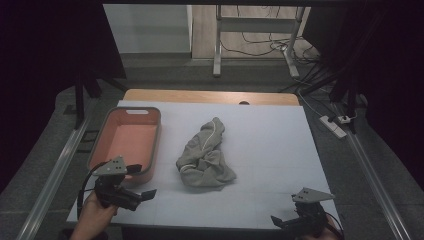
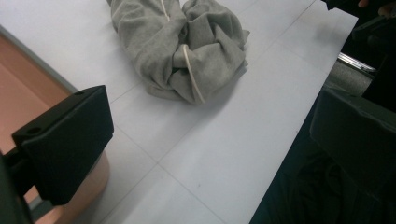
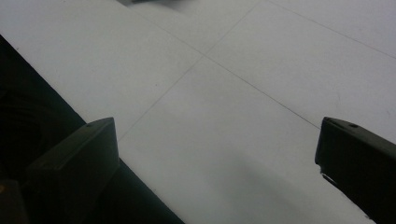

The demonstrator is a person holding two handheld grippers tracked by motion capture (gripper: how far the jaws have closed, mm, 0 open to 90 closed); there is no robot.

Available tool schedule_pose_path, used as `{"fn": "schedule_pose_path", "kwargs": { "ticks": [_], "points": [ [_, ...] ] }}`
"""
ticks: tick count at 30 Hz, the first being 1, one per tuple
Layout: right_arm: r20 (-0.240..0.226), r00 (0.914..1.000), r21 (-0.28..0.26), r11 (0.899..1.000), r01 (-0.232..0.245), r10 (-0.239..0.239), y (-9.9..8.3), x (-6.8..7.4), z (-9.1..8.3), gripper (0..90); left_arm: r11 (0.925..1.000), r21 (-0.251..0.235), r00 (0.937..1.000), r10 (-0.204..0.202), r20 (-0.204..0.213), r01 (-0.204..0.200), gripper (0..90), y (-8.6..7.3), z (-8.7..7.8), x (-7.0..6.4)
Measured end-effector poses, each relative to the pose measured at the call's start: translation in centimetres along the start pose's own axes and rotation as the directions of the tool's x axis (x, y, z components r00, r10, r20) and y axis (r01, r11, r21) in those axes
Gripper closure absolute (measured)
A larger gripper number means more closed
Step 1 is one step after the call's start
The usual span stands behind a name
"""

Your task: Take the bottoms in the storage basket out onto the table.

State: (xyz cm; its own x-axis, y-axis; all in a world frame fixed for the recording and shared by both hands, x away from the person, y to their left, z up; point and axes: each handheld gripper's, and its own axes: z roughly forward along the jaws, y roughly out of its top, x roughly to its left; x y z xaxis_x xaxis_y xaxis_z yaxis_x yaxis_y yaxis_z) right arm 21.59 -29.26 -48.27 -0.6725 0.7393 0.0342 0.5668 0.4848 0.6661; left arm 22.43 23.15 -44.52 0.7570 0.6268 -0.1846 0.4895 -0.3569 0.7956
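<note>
The white tabletop [image 1: 280,150] carries a bin [image 1: 128,142] just ahead of the left hand-held gripper [image 1: 142,187] and a crumpled garment [image 1: 205,157] ahead-right of it. The right hand-held gripper [image 1: 282,221] is well apart. Both are agape, empty; likely pre-grasp, reaching next.

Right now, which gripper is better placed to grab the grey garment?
Probably left: the left gripper sits open beside the orange bin, nearer the grey garment. The right gripper waits open at the table's near corner.
</note>
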Motion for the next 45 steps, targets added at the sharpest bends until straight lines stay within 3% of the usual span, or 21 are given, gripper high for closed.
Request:
{"fn": "schedule_pose_path", "kwargs": {
  "ticks": [45],
  "points": [
    [0.002,1.0000,0.006,1.000,0.005,-0.005,0.0,0.1,0.1,0.0,0.9945,-0.031,0.9922,-0.102,-0.072,0.100,0.0,-5.2,-2.6,0.7]
  ]
}}
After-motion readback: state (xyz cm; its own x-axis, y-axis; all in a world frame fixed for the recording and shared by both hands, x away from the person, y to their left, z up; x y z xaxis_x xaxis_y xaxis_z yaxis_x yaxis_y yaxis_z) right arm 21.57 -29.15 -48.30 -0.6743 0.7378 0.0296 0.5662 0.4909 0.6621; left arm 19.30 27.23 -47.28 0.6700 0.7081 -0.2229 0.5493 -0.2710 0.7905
